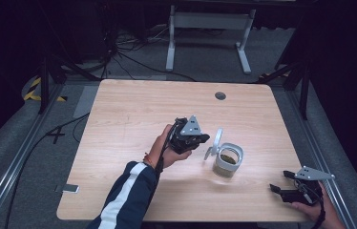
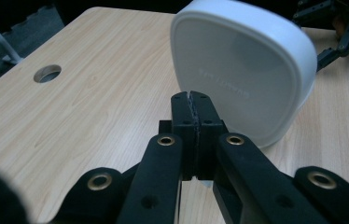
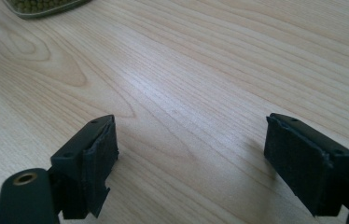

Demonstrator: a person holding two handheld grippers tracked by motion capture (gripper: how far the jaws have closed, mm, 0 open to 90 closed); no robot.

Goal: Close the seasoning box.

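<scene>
A white rounded lid (image 1: 218, 138) stands on edge just left of an open white container (image 1: 227, 161) holding green beans. My left gripper (image 1: 206, 139) is at mid-table, and its jaws press together at the lid's near rim. In the left gripper view the left gripper (image 2: 192, 98) is shut, with the lid (image 2: 242, 70) upright right behind the tips. My right gripper (image 1: 279, 180) rests low at the table's front right corner, open. In the right gripper view its jaws (image 3: 191, 149) stand wide apart over bare wood, with the container's edge (image 3: 46, 7) at the top left.
A round cable hole (image 1: 220, 95) sits near the table's far edge, also seen as a hole (image 2: 47, 73) in the left gripper view. The wooden table (image 1: 133, 109) has bare room on its left half. A white desk frame (image 1: 210, 28) and cables lie on the floor beyond.
</scene>
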